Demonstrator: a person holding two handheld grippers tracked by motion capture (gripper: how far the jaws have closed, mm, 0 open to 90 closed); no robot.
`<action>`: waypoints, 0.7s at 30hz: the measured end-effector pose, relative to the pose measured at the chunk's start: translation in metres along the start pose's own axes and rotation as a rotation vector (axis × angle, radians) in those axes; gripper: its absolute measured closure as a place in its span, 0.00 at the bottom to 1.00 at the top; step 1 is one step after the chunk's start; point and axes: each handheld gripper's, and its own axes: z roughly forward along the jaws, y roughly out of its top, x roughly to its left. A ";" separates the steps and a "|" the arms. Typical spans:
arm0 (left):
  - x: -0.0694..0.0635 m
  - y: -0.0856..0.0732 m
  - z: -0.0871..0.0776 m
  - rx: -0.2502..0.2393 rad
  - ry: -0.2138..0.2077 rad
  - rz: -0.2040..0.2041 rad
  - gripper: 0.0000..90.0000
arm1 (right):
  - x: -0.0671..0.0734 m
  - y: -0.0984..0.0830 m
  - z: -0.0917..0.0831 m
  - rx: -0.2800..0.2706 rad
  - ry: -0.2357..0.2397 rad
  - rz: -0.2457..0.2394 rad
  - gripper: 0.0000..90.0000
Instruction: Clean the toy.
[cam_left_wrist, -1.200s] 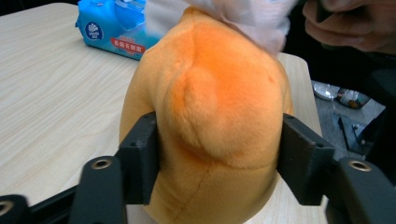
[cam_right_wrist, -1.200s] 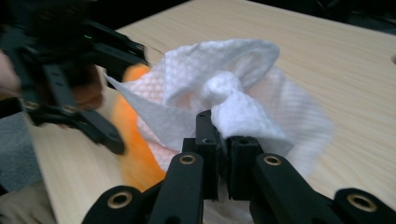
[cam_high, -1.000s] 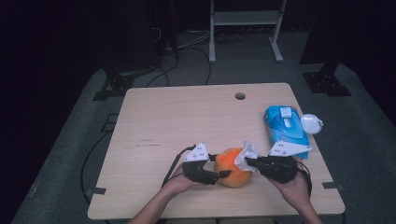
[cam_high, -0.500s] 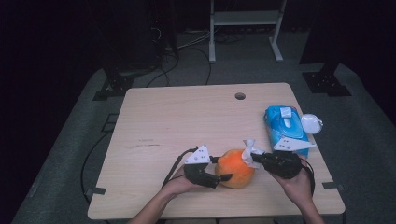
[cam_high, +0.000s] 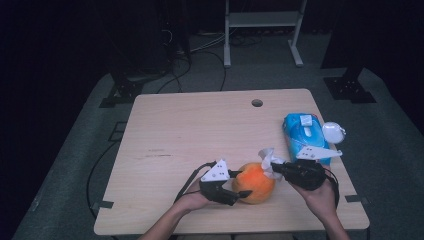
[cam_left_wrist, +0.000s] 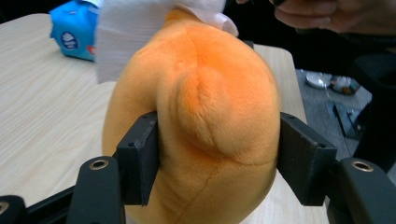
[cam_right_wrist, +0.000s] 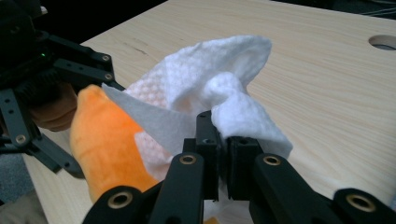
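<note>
At the near edge of the desk (cam_high: 200, 125) an orange plush toy (cam_high: 256, 182) sits between the two hands. The left tool (cam_high: 239, 184) comes at it from the left side, and in the left gripper view its two black pads press into the soft flanks of the plush toy (cam_left_wrist: 205, 116), denting the fabric on either side of a rounded bulge; the jaws have just been closing a little further on it, with the toy squeezed between them. The right tool (cam_high: 278, 168) comes in from the right, its jaws drawn tight together on a bunched white tissue (cam_high: 266, 159). In the right gripper view the pads pinch a wad of that tissue (cam_right_wrist: 219, 98), and the loose sheet fans out from the pinch and lies against the upper side of the toy (cam_right_wrist: 107, 135). The left gripper view shows the same sheet draped over the top of the toy at its far end. Further back on the right side of the desk lies a blue pack of wipes (cam_high: 305, 134), well apart from the toy, with a small white round object (cam_high: 333, 132) just beside it at the desk's right edge. A round cable hole (cam_high: 257, 103) sits near the far edge of the wooden top.
</note>
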 end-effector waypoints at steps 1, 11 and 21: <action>-0.001 0.000 0.000 0.008 -0.006 0.006 0.40 | 0.003 0.001 0.001 0.001 0.004 -0.006 0.95; -0.012 0.003 0.008 0.026 -0.009 0.069 0.40 | 0.025 0.010 0.006 0.008 0.083 -0.067 0.95; -0.012 0.004 0.010 0.017 -0.017 0.062 0.40 | 0.021 0.006 0.010 0.042 0.079 -0.050 0.95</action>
